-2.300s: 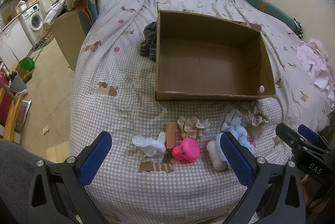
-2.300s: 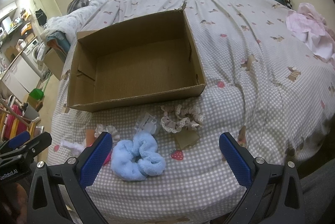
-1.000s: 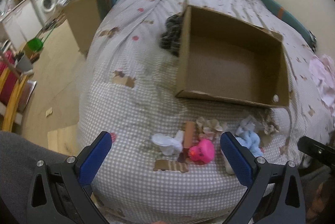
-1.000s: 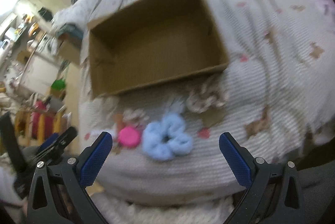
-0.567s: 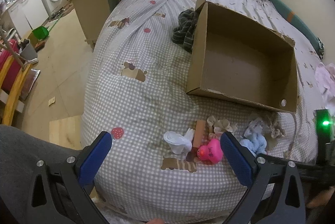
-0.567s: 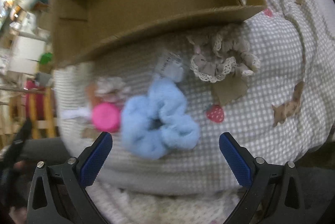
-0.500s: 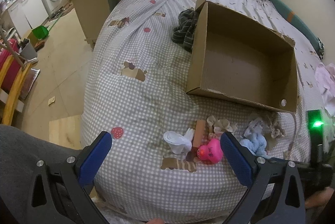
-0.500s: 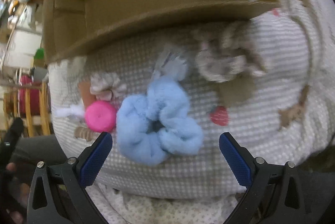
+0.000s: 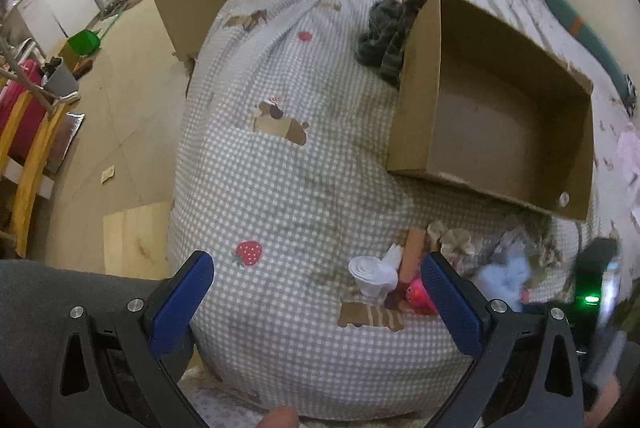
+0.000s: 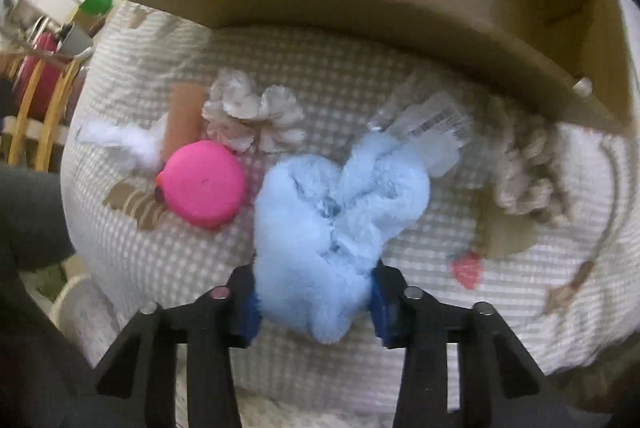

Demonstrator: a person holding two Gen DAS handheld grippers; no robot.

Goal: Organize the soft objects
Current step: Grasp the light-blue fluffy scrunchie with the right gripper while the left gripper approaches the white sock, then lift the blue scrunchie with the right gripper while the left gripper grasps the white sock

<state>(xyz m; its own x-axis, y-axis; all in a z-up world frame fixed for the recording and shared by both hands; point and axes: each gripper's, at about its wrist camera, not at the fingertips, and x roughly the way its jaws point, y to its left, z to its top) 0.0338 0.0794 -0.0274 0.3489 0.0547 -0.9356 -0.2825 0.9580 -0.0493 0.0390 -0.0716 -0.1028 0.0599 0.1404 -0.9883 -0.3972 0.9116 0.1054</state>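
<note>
1. Since the earlier frames the right gripper (image 10: 314, 302) has dropped from well above the bed onto the blue fluffy scrunchie (image 10: 340, 224), which now fills the middle of its view; its jaws are closing, and the blue pads already press into the plush on both sides.
2. The scrunchie lies on the checked bedspread (image 9: 280, 187), just in front of the open cardboard box (image 9: 500, 115), whose near wall looms above it in the right wrist view.
3. Close on its left sits a pink round toy (image 10: 204, 183), almost touching it; behind that are a beige fabric flower (image 10: 252, 115), an orange-brown strip (image 10: 184, 119) and a white soft piece (image 10: 120, 141).
4. A clear tag with a barcode (image 10: 436, 131) lies against the scrunchie's far edge, and a lace-trimmed beige scrunchie (image 10: 528, 163) rests to the right, near the box wall.
5. The right gripper points almost straight down.
6. The left gripper (image 9: 316, 292) hangs steeply tilted over the bed's near edge, jaws spread wide with nothing between them.
7. A dark garment (image 9: 384, 35) lies beside the box's far left corner.
</note>
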